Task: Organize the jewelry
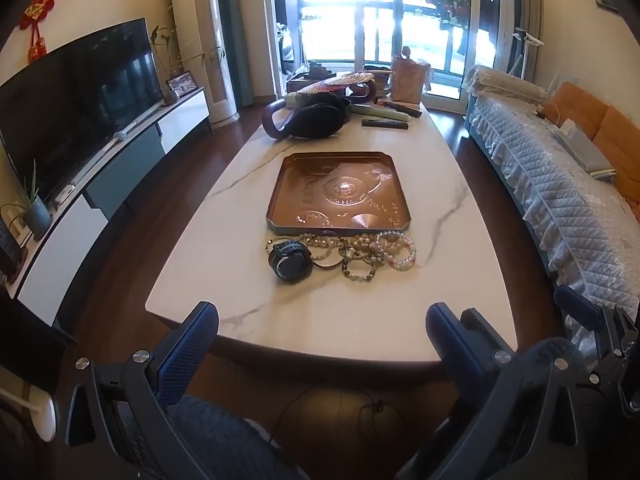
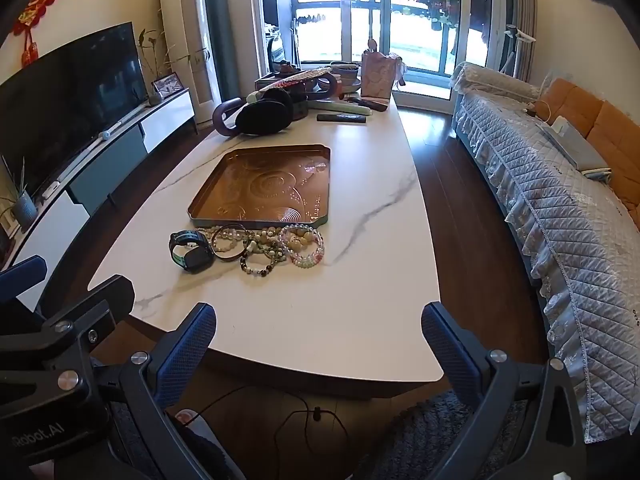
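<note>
1. The left gripper (image 1: pixel 322 322), with blue textured pads on black arms, hangs above the near edge of the white marble-look table (image 1: pixel 432 216); its jaws stand wide apart and hold nothing.
2. The right gripper (image 2: pixel 319 320), of the same build, also hovers over the table's near edge, its jaws spread wide with nothing between them.
3. In the left wrist view the right gripper shows at the far right edge; in the right wrist view the left gripper shows at the left edge.
4. A square copper-coloured embossed metal tray (image 1: pixel 280 184) (image 2: pixel 208 196) lies flat in the middle of the table, with nothing in it.
5. The jewelry sits in a loose heap on the tabletop just near of the tray's near rim.
6. At the heap's left end lies a black wristwatch with a rounded face (image 1: pixel 290 260) (image 2: pixel 187 249).
7. Next to it come a thin dark bangle (image 1: pixel 328 252) (image 2: pixel 231 242) and pale beaded bracelets overlapping one another.
8. A pink-and-white beaded bracelet (image 1: pixel 398 250) (image 2: pixel 302 245) lies at the right end.
9. A dark brown-and-black bag (image 1: pixel 308 118) (image 2: pixel 260 114) rests on the far part of the table, beyond the tray.
10. A television (image 1: pixel 76 104) stands on the left, and a sofa with a quilted pale cover (image 1: pixel 560 184) runs along the right.
</note>
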The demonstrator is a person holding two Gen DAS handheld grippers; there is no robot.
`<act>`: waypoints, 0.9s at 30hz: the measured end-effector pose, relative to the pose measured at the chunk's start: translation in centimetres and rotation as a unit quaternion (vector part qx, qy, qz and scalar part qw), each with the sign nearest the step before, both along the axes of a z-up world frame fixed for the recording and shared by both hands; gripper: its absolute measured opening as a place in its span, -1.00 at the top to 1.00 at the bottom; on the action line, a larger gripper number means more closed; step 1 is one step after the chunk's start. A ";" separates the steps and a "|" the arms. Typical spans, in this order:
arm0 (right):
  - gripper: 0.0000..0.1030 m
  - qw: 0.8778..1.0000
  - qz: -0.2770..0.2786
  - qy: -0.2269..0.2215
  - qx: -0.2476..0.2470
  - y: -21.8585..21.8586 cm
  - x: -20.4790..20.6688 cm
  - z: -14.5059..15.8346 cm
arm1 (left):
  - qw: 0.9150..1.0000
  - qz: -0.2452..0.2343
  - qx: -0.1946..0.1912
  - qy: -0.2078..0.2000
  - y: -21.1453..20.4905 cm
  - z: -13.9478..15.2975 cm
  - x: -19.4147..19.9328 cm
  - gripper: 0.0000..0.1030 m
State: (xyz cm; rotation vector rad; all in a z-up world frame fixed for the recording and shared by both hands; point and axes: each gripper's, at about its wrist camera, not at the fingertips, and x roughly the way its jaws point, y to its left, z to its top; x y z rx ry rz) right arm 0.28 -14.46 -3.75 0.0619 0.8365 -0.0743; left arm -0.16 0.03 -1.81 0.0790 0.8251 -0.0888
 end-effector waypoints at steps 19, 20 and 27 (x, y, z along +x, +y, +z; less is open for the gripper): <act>-0.98 1.000 -0.001 0.012 -0.002 -0.4 -0.1 -0.4 | 1.000 0.001 0.002 0.006 -0.2 -0.1 -0.1 -1.00; -0.98 1.000 -0.001 0.006 0.002 -0.4 -0.1 -0.5 | 1.000 0.002 0.002 0.004 -0.2 -0.1 -0.1 -1.00; -0.98 1.000 0.000 0.022 -0.004 -0.4 0.0 -0.8 | 1.000 0.002 0.003 0.006 -0.2 -0.1 0.0 -1.00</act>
